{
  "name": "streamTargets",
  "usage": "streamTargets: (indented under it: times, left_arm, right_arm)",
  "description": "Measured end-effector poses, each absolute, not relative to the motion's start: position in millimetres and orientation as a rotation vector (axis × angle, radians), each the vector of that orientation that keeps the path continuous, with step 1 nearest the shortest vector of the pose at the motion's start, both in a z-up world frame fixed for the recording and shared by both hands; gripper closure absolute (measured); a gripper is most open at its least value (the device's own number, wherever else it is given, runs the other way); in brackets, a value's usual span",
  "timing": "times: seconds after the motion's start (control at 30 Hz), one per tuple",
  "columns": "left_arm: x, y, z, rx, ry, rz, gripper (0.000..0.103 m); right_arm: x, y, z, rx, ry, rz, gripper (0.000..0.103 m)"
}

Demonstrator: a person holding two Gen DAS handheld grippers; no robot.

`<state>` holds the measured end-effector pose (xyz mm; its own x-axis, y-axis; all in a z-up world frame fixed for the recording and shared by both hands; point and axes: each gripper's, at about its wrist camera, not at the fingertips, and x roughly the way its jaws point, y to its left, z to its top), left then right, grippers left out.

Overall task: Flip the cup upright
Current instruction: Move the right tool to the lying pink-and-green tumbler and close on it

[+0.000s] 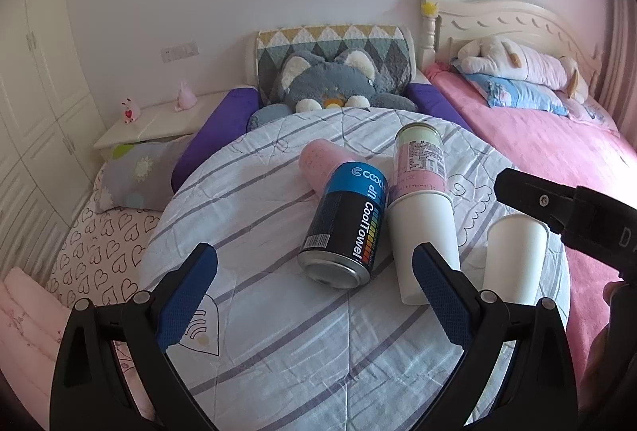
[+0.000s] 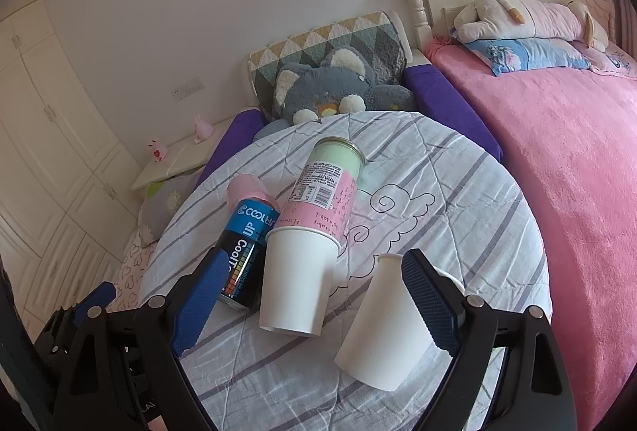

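Observation:
Two white paper cups lie on a round table covered in a striped cloth [image 1: 278, 343]. One cup [image 1: 424, 243] [image 2: 296, 277] lies with its rim against a pink-and-green can. The other cup [image 1: 513, 259] [image 2: 384, 327] lies to its right. My left gripper [image 1: 314, 295] is open and empty, just short of the blue can and the first cup. My right gripper [image 2: 310, 295] is open, its right finger [image 2: 428, 307] over the second cup; it also shows at the right edge of the left wrist view [image 1: 557, 208].
A blue-and-black CoolTowel can [image 1: 346, 228] [image 2: 245, 251], a pink-and-green can [image 1: 422, 160] [image 2: 322, 188] and a pink tube [image 1: 318, 160] lie on the cloth [image 2: 458, 216]. Behind is a grey plush toy [image 1: 330, 80]. A pink bed [image 2: 557, 152] lies right, a nightstand [image 1: 159, 120] left.

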<state>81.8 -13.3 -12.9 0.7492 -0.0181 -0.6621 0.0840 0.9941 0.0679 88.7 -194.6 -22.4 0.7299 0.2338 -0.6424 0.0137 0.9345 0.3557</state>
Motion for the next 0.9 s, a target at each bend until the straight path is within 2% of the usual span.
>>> streamTargets:
  times: [0.3,0.9]
  left_arm:
    - [110,-7,-15,0.09,0.735,-0.056,0.002]
    - [167,-3,-50,0.089,0.841,-0.137,0.002]
  right_arm:
    - [130,-194,-32,0.478,0.809,0.168,0.013]
    - [234,-197,-91,0.656,1.02,0.095,0.013]
